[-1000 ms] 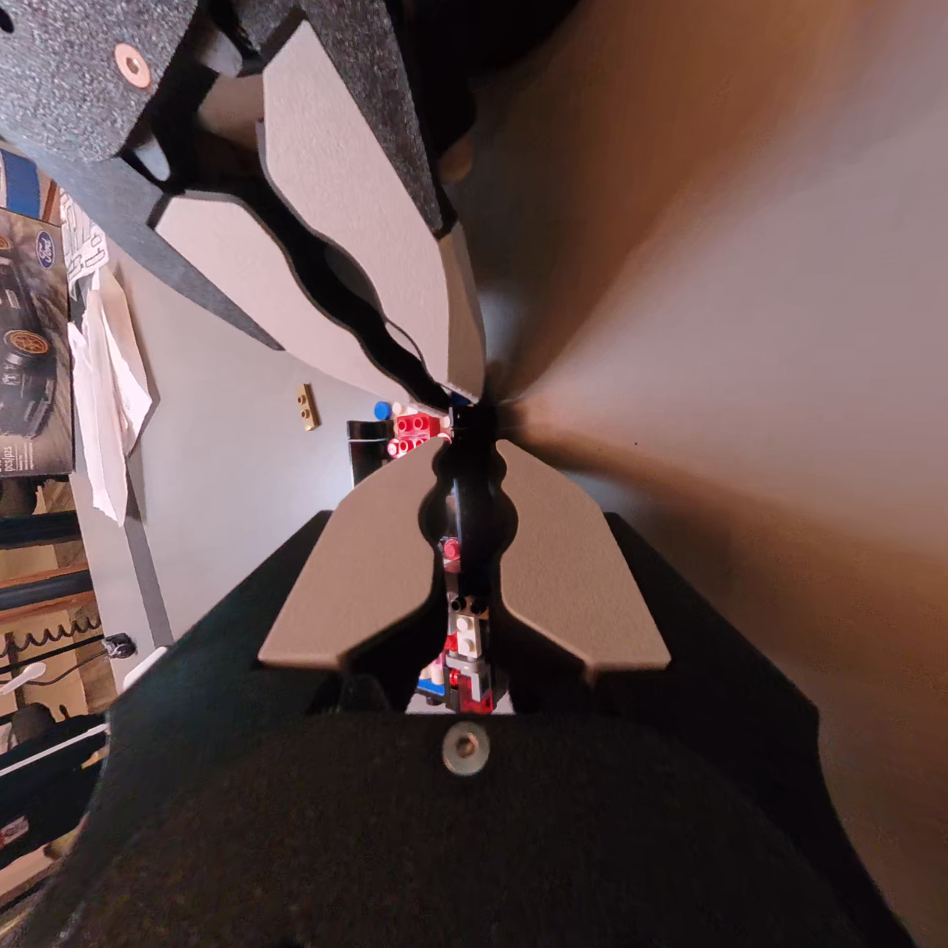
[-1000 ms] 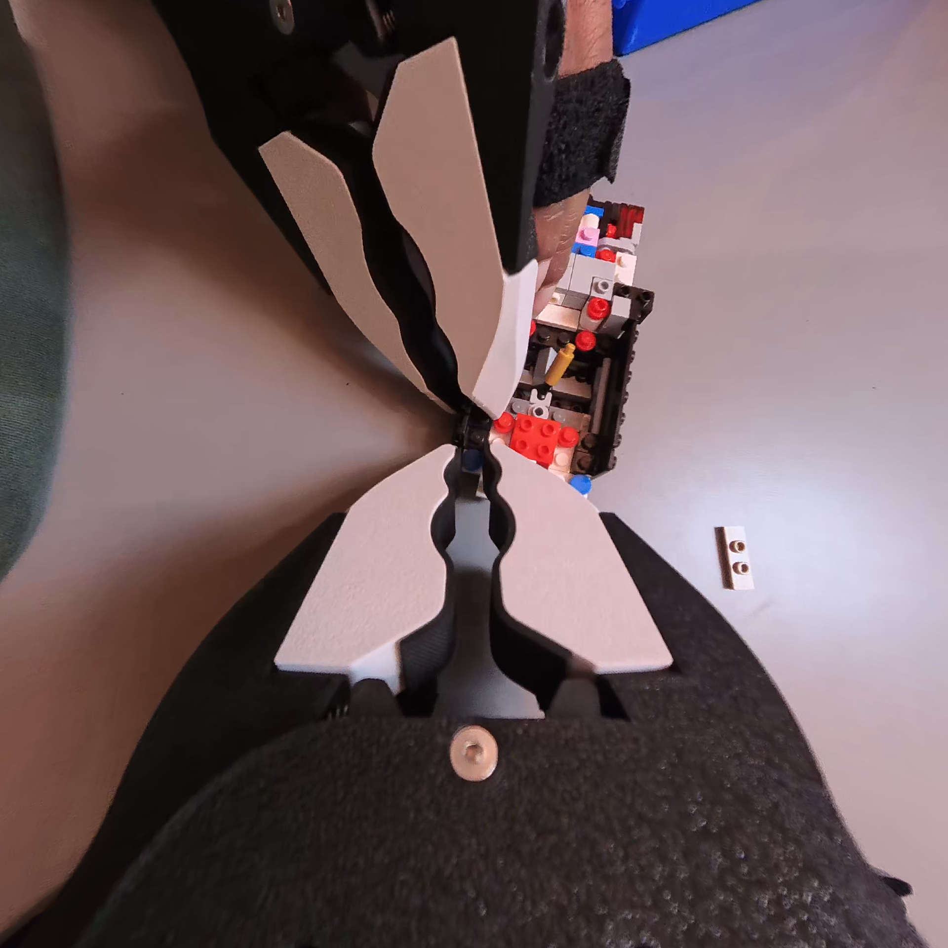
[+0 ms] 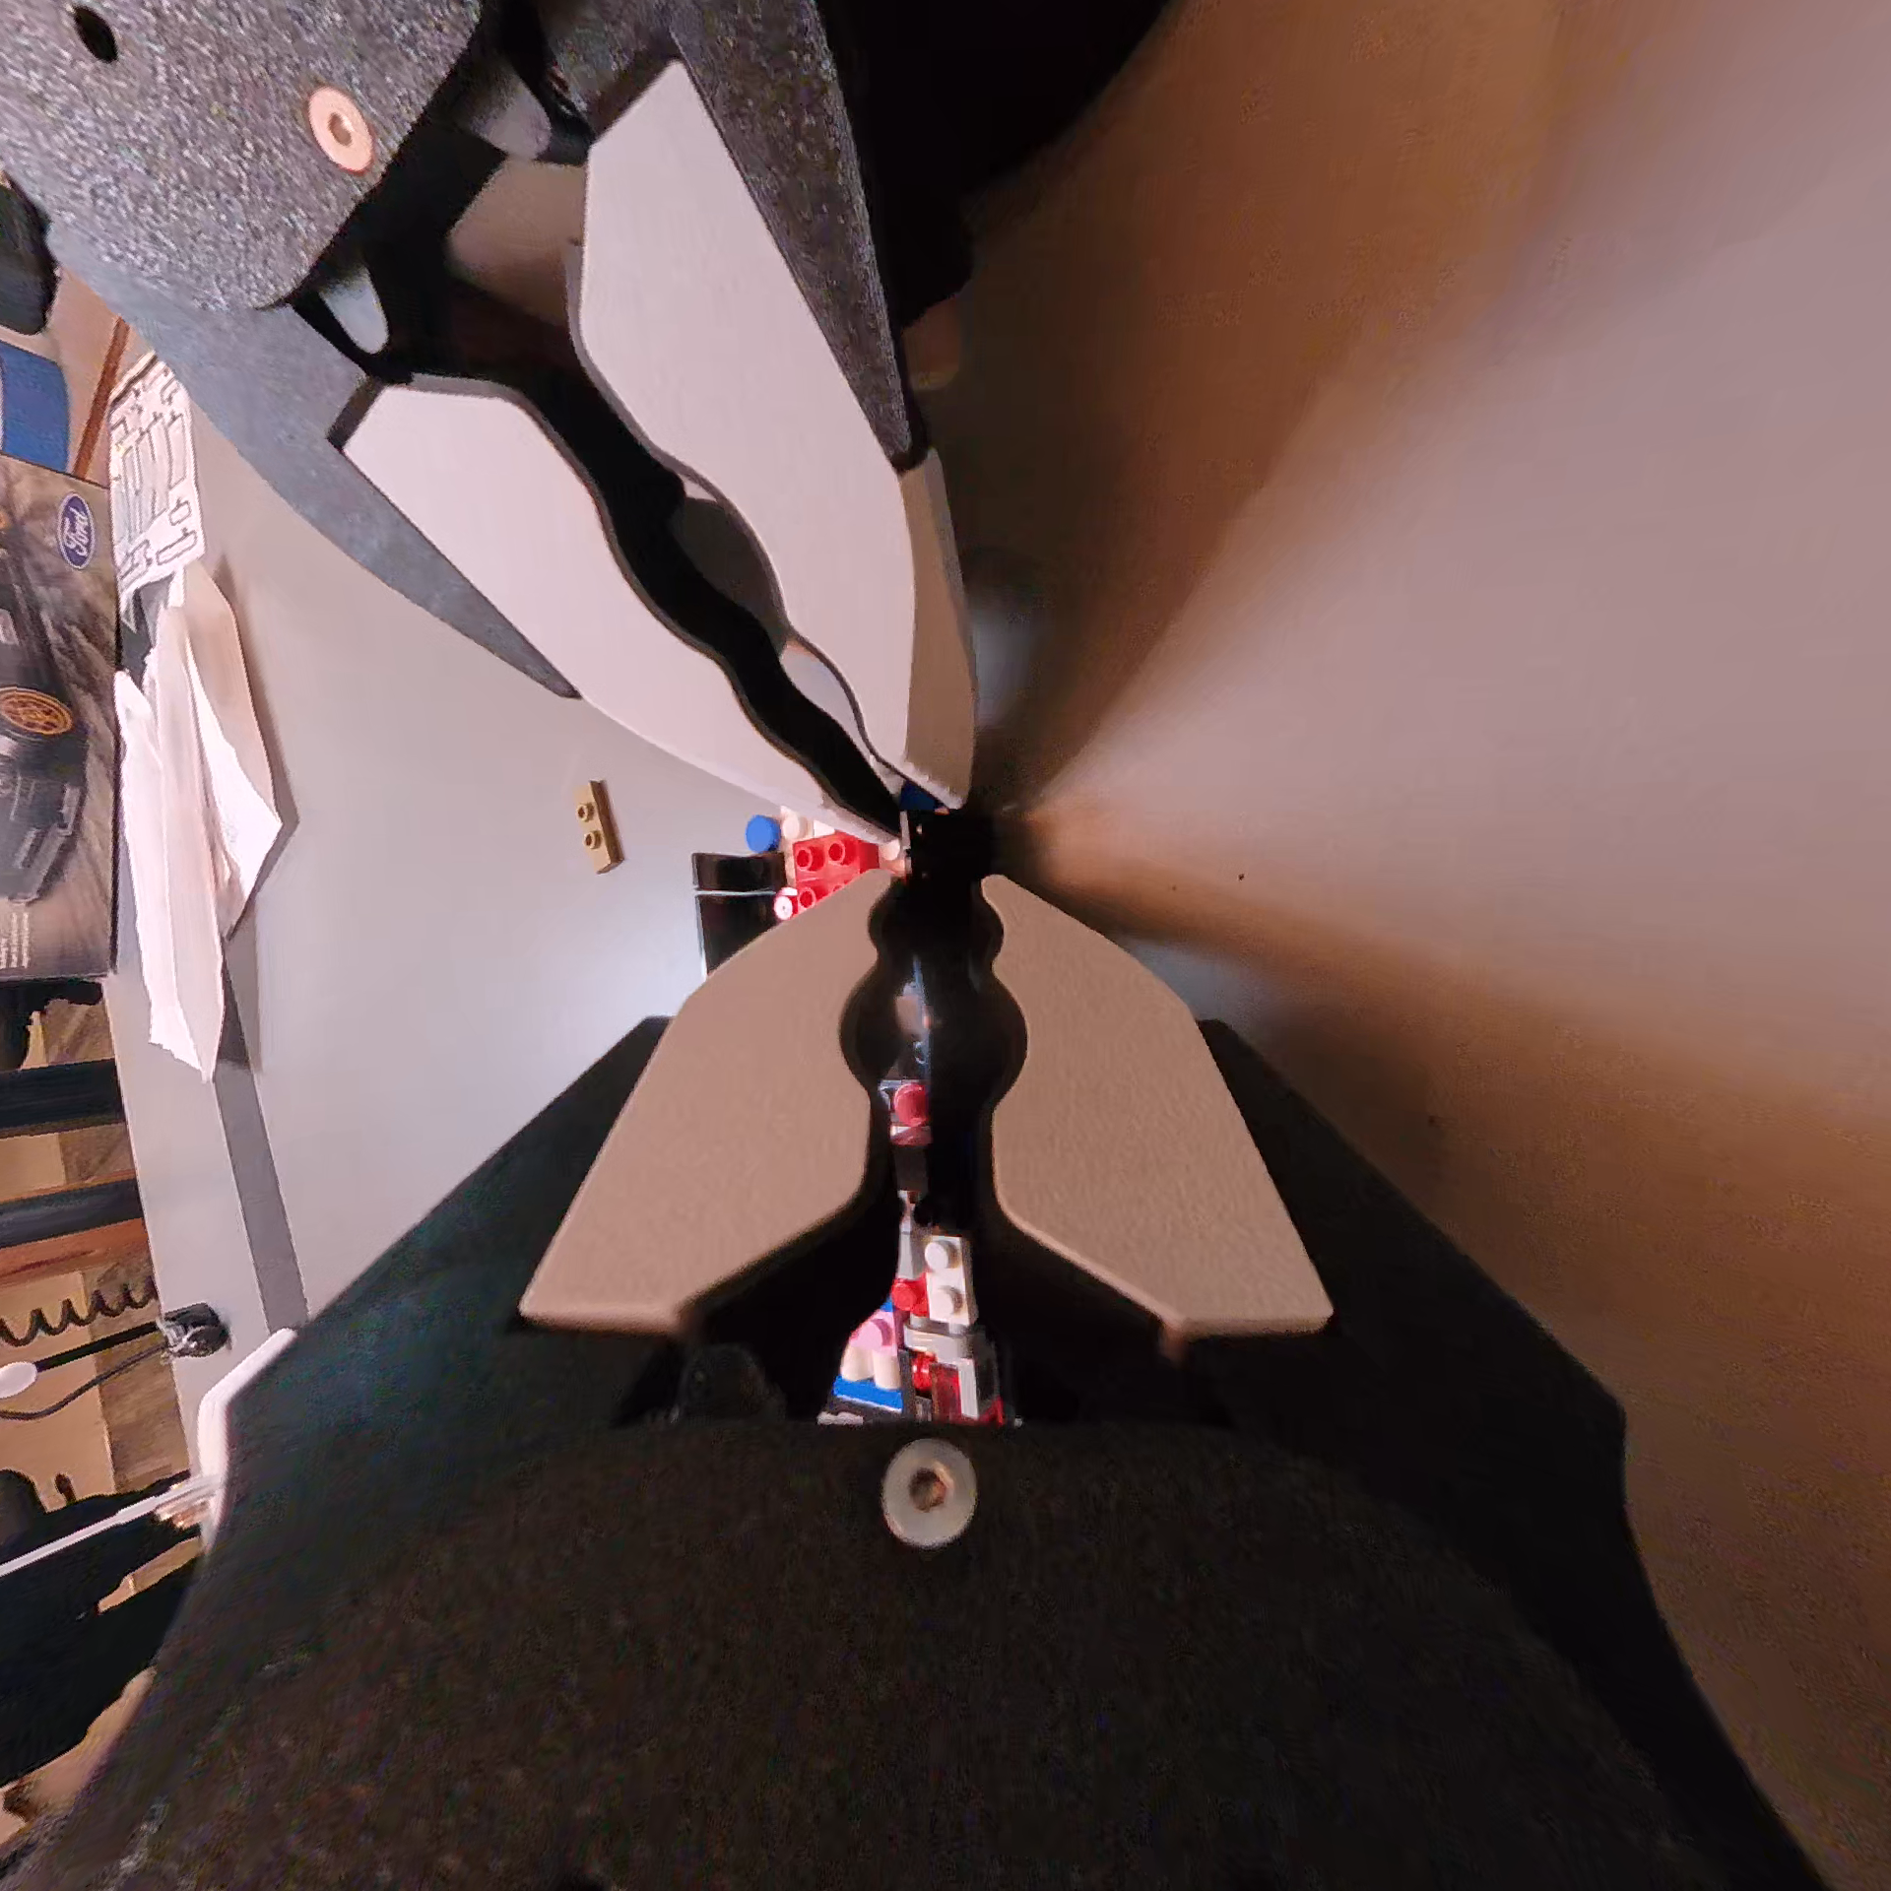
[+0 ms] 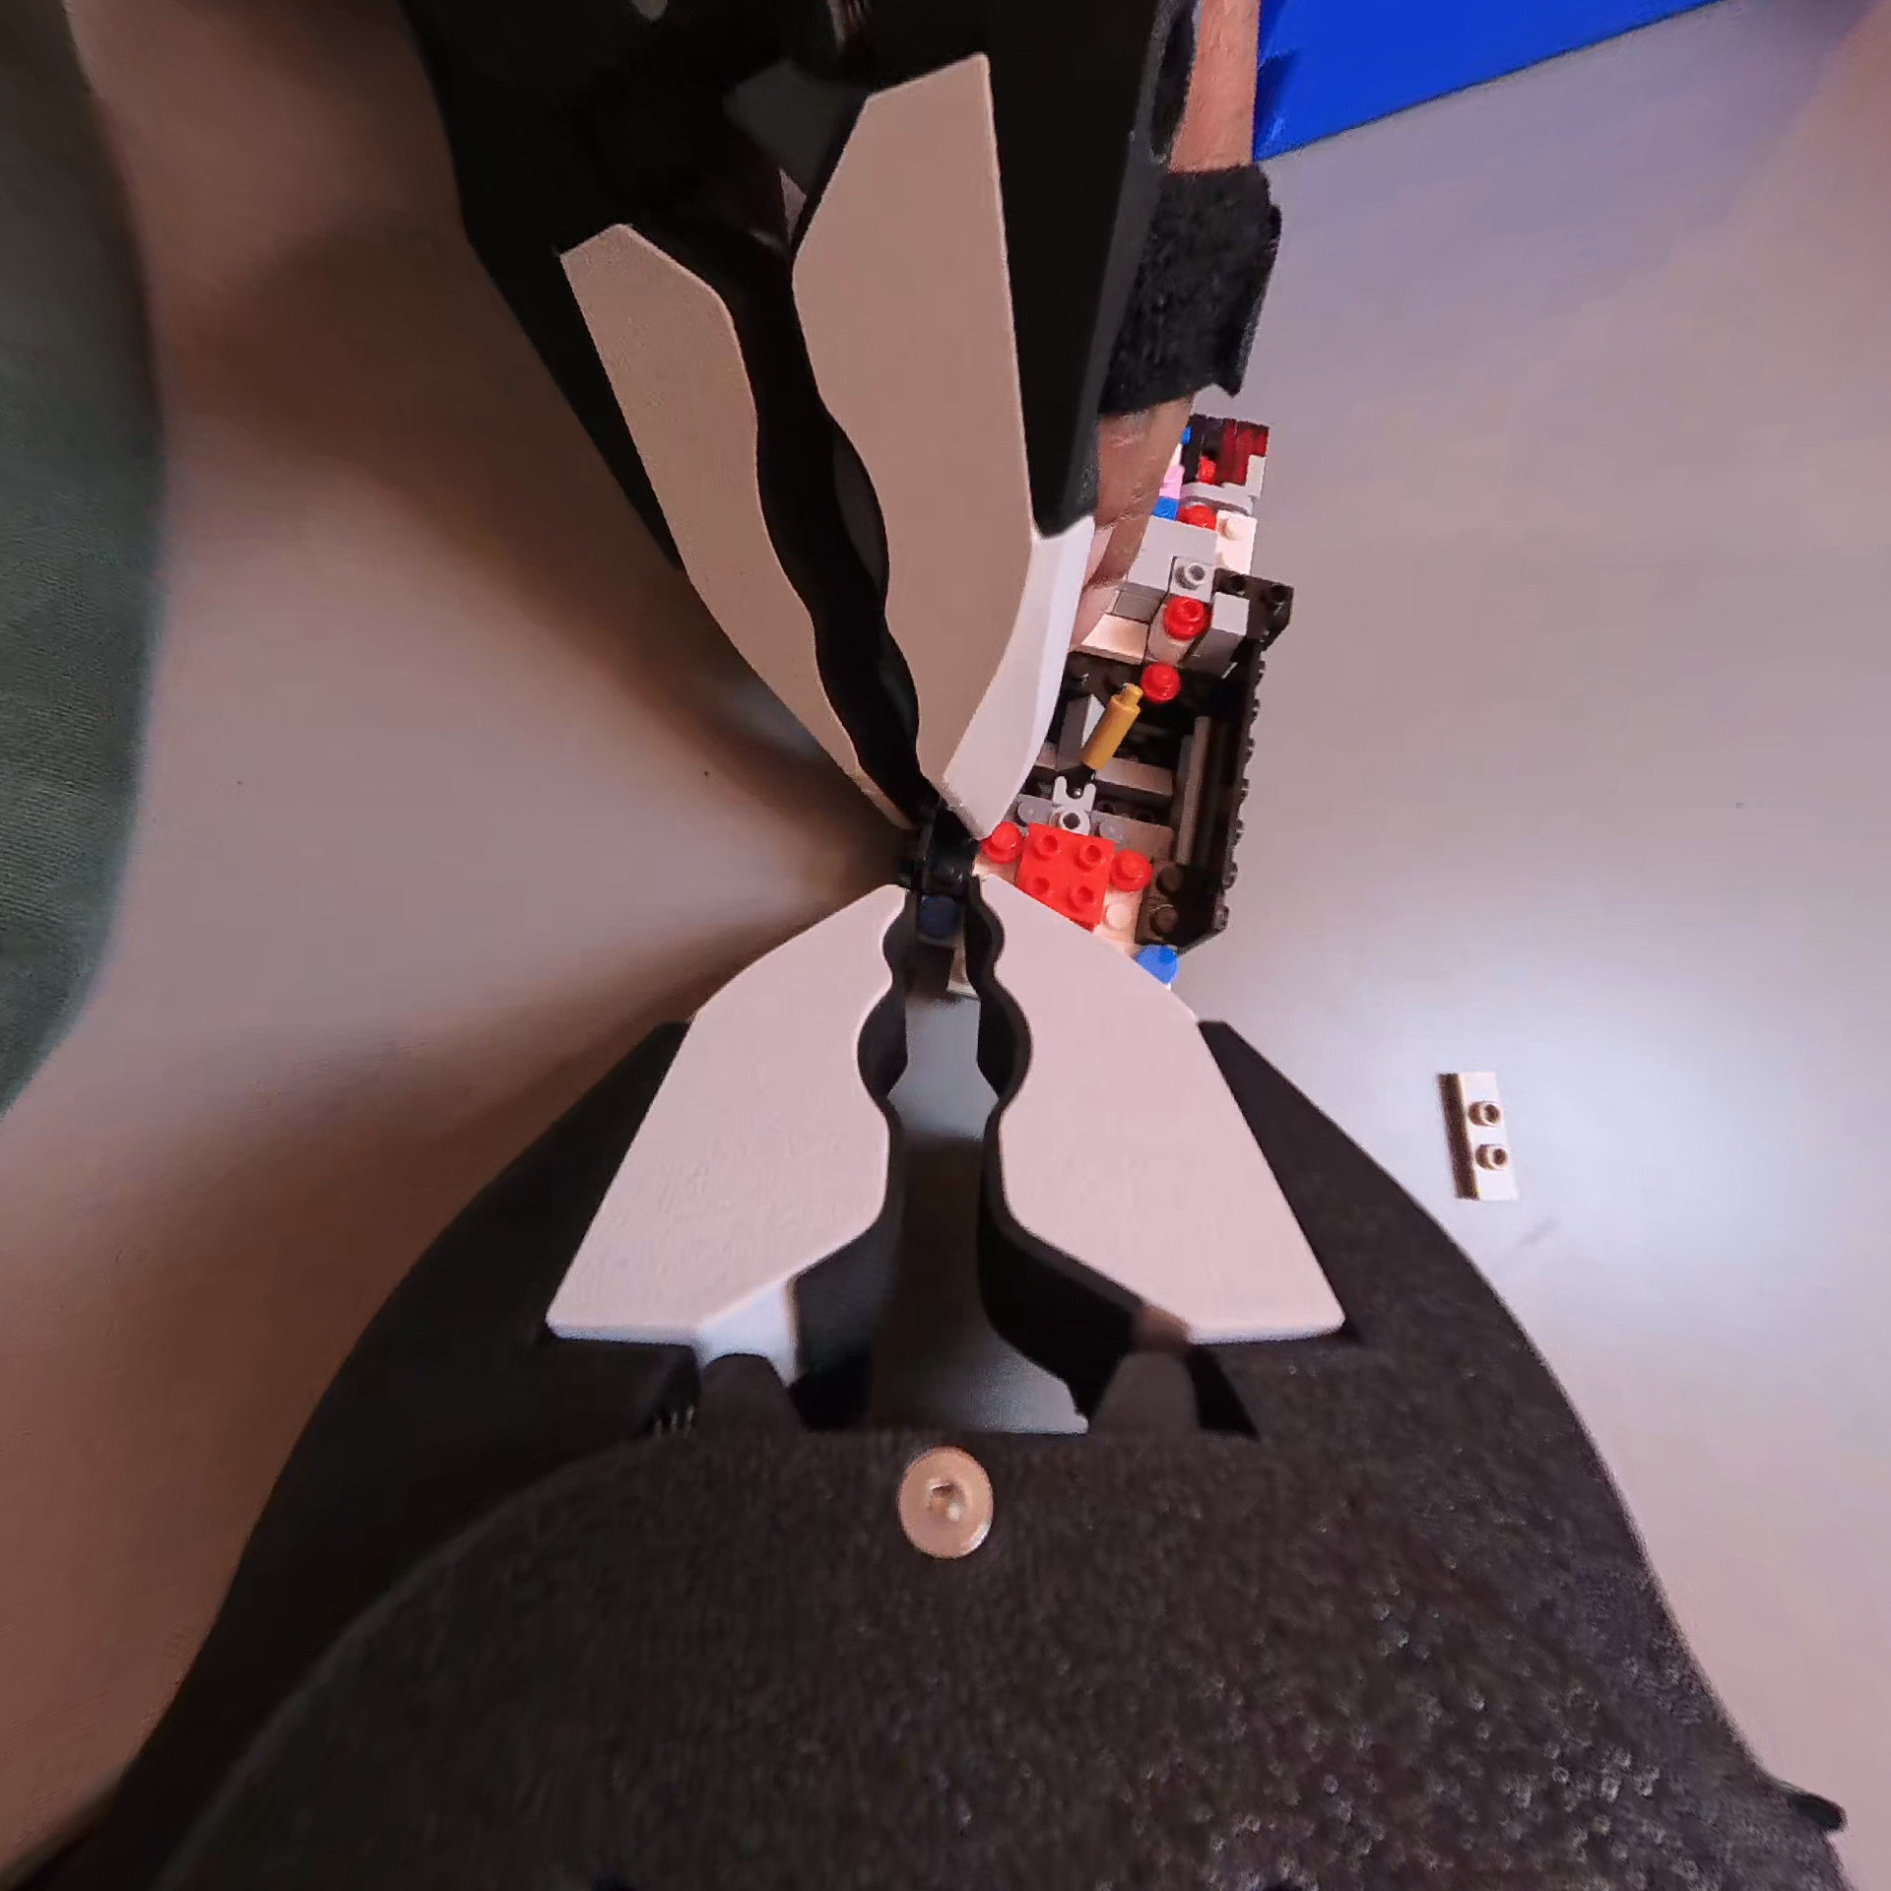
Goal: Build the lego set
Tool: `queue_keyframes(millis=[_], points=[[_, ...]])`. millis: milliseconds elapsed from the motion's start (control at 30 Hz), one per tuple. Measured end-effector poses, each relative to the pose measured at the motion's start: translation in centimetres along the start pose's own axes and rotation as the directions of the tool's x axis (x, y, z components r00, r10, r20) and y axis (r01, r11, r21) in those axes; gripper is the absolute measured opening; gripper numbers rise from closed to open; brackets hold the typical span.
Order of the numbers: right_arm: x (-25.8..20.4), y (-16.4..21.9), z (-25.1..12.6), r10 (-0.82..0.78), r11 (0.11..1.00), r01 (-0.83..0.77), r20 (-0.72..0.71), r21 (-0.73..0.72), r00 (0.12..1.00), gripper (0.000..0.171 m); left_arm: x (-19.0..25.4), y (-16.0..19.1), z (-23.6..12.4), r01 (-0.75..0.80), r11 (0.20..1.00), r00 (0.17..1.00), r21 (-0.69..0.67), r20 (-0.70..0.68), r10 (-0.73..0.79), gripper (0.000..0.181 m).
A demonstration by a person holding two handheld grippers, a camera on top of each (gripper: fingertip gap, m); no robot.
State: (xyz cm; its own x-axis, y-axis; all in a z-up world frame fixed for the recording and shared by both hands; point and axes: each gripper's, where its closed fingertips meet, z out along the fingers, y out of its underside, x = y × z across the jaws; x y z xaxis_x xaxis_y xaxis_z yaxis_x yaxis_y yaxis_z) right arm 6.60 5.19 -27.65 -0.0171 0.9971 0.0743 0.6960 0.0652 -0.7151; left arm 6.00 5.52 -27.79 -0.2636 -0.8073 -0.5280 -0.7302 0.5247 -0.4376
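Nothing much has shifted since a second ago: both pairs of tongs meet tip to tip at the same corner of the lego model (image 4: 1156, 737), and the model lies where it did. That model, a black frame packed with red, grey, white and blue bricks plus a tan pin, rests on the grey tabletop (image 4: 1586, 716). The left tongs (image 3: 933, 880) are pressed nearly together along the model's black edge, pinching it as far as I can judge. The right tongs (image 4: 936, 900) are closed to a narrow gap on a small black piece (image 4: 936, 860) at the model's near corner, seemingly seating it there. By my reading the build is well along yet unfinished, since a tan two-stud plate (image 4: 1479, 1136) lies unused just beside the model. Farther from the model sit white paper sheets (image 3: 194, 819), a dark printed box (image 3: 51, 737) and a blue bin (image 4: 1433, 61).
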Motion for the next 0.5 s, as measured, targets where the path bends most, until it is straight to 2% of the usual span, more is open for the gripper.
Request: queue_keyframes(millis=[200,400,500], points=[[-0.1,0.0,-0.1,0.04,0.998,-0.042,0.048,0.042,0.998,0.007,0.1,-0.1,0.0,0.012,1.0,1.0,0.012,-0.002,-0.012,0.01],[-0.6,-0.1,-0.5,0.102,0.988,-0.12,0.17,0.101,0.98,0.006,0.4,-0.5,0.0,0.01,0.999,1.0,0.039,-0.016,-0.009,0.011],[-1.1,-1.1,-1.3,0.134,0.967,-0.182,0.25,0.178,0.959,0.006,0.4,-0.4,-0.1,0.008,0.999,1.0,0.036,-0.012,-0.008,0.01]])
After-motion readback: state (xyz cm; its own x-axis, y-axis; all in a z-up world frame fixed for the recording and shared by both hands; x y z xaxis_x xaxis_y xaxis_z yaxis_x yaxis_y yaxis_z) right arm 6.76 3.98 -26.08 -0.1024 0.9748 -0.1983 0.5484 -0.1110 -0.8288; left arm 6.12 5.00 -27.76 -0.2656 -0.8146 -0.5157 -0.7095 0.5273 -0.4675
